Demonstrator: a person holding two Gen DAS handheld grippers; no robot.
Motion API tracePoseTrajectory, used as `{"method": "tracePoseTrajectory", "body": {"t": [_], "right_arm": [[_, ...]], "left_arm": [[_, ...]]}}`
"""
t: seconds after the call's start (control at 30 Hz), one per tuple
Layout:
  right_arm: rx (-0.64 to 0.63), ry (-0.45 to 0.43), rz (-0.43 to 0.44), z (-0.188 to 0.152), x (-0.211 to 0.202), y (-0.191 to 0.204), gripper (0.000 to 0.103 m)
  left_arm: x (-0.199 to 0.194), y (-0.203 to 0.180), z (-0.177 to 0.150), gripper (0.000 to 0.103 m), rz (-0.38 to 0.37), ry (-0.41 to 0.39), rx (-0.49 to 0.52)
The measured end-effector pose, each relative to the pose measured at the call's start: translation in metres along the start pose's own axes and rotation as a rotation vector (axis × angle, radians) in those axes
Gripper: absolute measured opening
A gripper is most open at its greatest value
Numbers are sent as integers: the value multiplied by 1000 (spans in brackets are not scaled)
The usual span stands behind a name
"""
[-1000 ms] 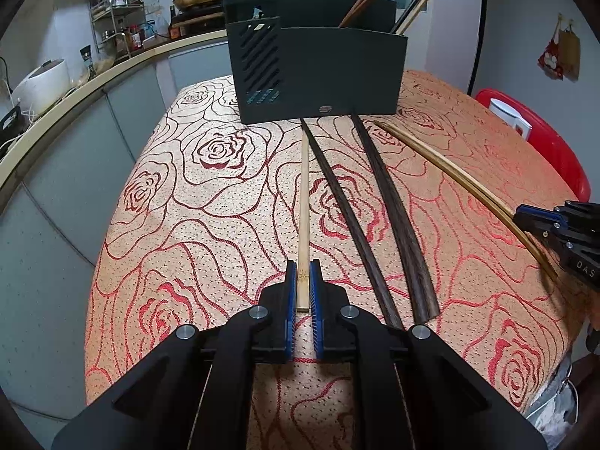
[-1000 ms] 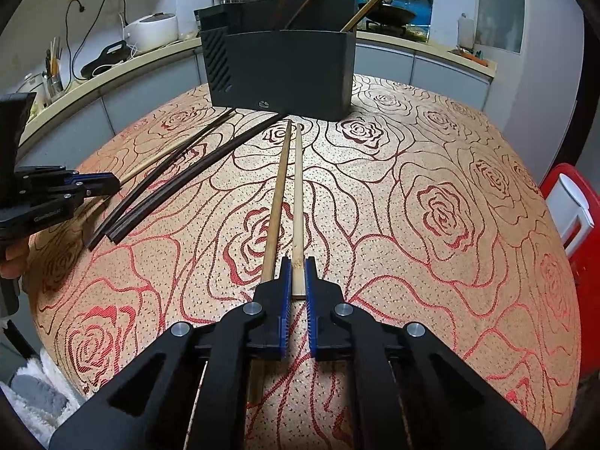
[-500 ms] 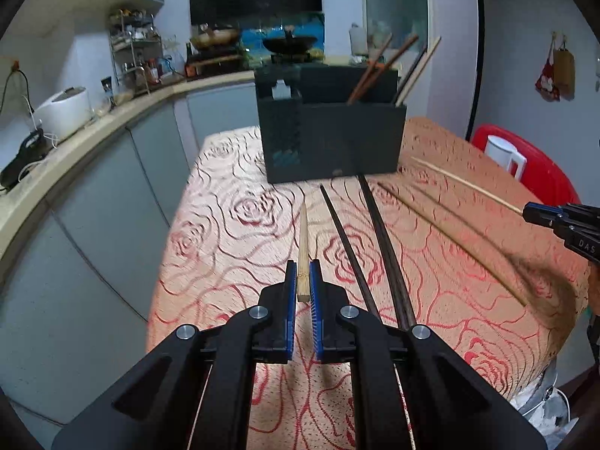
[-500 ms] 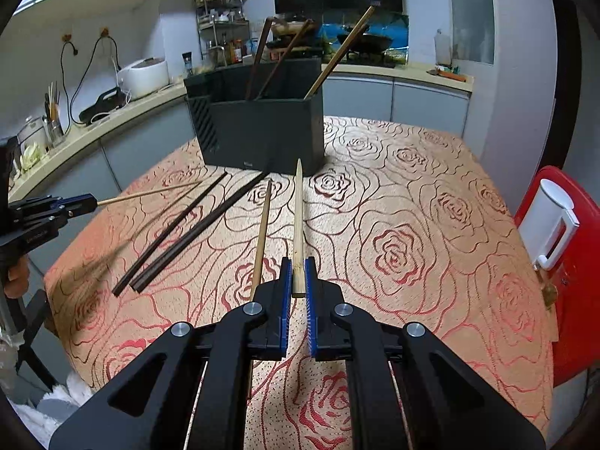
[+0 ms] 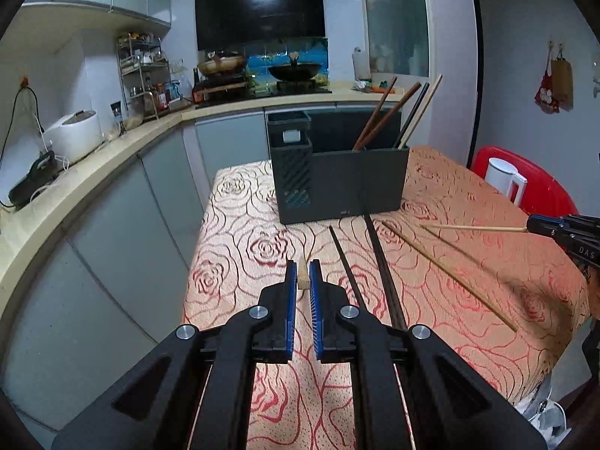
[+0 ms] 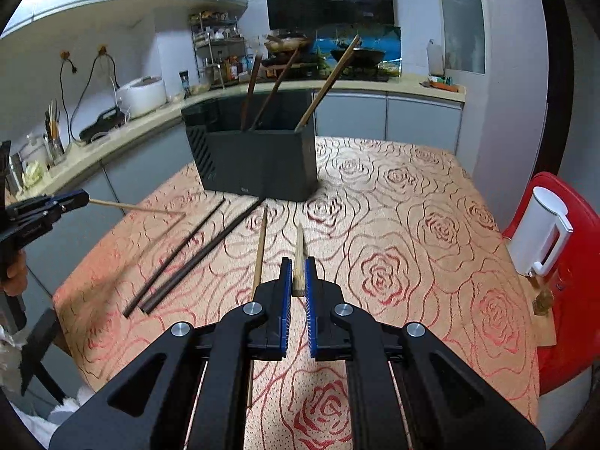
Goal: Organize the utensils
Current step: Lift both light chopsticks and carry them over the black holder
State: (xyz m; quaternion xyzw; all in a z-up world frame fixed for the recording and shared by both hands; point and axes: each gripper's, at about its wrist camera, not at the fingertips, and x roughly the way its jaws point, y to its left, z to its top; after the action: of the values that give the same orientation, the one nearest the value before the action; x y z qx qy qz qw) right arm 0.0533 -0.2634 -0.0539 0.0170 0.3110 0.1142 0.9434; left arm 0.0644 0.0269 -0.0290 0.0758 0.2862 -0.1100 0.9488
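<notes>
A rose-patterned tablecloth (image 5: 262, 247) covers the table. Grey cabinets (image 5: 112, 247) run under a pale counter (image 5: 93, 172); a black range hood (image 5: 258, 11) hangs above what may be woks (image 5: 296, 71).

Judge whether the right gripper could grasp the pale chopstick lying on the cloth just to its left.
Probably not yet: the right gripper is shut on a second chopstick, so its grip is taken. Otherwise the way looks free: the loose chopstick lies close, nothing over it.

Both grippers — left gripper (image 5: 303, 281), right gripper (image 6: 298, 281) — are matte black with 2 blue ribbed pads (image 5: 289, 300), silver screws (image 5: 258, 312) behind; white lettering marks one side.
</notes>
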Motion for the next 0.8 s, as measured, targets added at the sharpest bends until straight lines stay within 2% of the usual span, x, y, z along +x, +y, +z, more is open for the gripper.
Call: {"method": "tracePoseTrajectory", "body": {"t": [0.3, 0.8], "right_arm": [[55, -71, 56, 34, -9, -11, 8], [44, -119, 98, 108, -14, -16, 8]], "left_arm": [[-2, 1, 28, 7, -2, -43, 18], [0, 14, 83, 7, -72, -48, -5]]}}
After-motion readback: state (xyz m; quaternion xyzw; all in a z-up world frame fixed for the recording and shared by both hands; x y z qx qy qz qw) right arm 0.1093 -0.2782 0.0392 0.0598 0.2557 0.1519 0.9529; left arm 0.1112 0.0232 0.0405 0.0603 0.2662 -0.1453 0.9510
